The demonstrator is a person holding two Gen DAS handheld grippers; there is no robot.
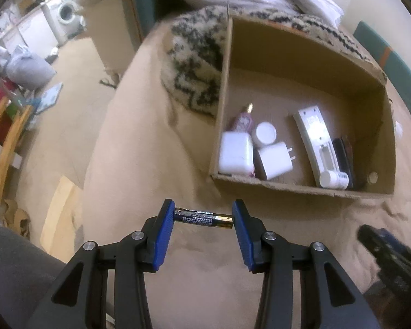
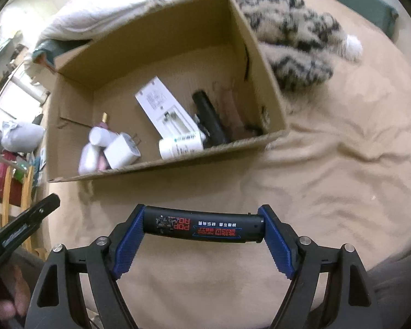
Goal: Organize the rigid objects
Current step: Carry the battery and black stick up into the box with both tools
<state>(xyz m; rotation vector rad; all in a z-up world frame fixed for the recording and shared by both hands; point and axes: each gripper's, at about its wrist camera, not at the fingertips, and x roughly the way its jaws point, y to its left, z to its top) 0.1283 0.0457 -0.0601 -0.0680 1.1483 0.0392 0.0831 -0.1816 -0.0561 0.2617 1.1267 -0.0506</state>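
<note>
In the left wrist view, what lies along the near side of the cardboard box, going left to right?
White power adapter → white plug charger with prongs → white remote with its battery bay open → black flat items against the remote's right edge, too blurred to name.

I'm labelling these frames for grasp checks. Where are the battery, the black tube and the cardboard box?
battery (image 1: pixel 204 217), left wrist view, middle of its black label.
black tube (image 2: pixel 202 228), right wrist view, middle of its printed barrel.
cardboard box (image 1: pixel 301 48), left wrist view, bare inner far wall.
</note>
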